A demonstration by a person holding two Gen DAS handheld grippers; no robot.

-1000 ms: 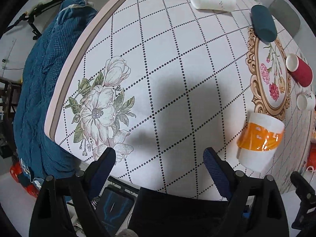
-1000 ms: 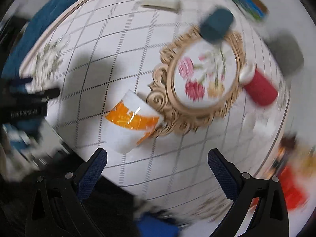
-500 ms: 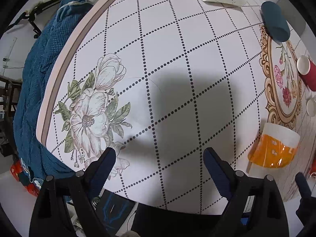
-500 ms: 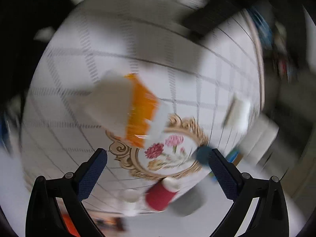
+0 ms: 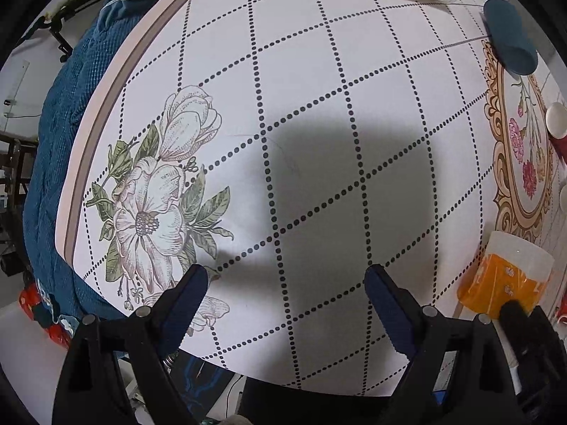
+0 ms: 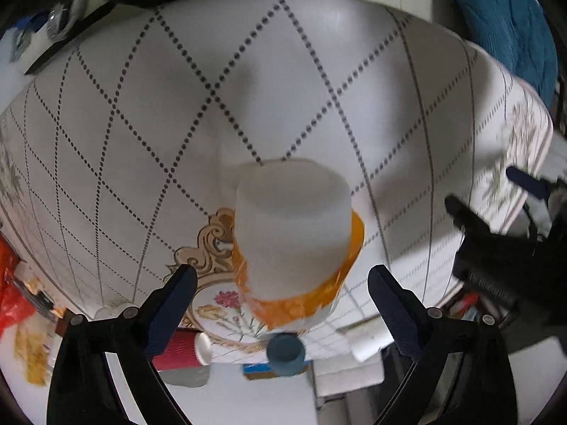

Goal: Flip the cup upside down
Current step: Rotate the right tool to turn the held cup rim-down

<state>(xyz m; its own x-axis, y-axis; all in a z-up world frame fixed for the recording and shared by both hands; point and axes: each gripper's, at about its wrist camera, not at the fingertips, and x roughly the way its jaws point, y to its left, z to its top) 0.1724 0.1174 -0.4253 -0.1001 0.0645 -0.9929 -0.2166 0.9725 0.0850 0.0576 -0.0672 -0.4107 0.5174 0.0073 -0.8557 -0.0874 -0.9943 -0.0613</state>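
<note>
Cup [image 6: 292, 237], white with an orange band, stands on the counter [image 6: 141, 106] beside the gold-framed flower print [image 6: 226, 304]. It looks light, thin-walled, easily dented; grip mid-wall. Right hand-held gripper [image 6: 281, 285] spread, empty; left hand-held gripper [image 5: 285, 288] likewise.

I see a white tablecloth [image 5: 319, 71] crossed by black dotted diamonds, with a pale pink and green flower print [image 5: 152, 205] near its pink-banded edge. The cup [image 6: 294, 244] is frosted white with an orange band. Beside it on the cloth is a gold scrolled frame print [image 5: 521, 163] holding pink flowers. My fingertips [image 5: 184, 297] are dark blue.
</note>
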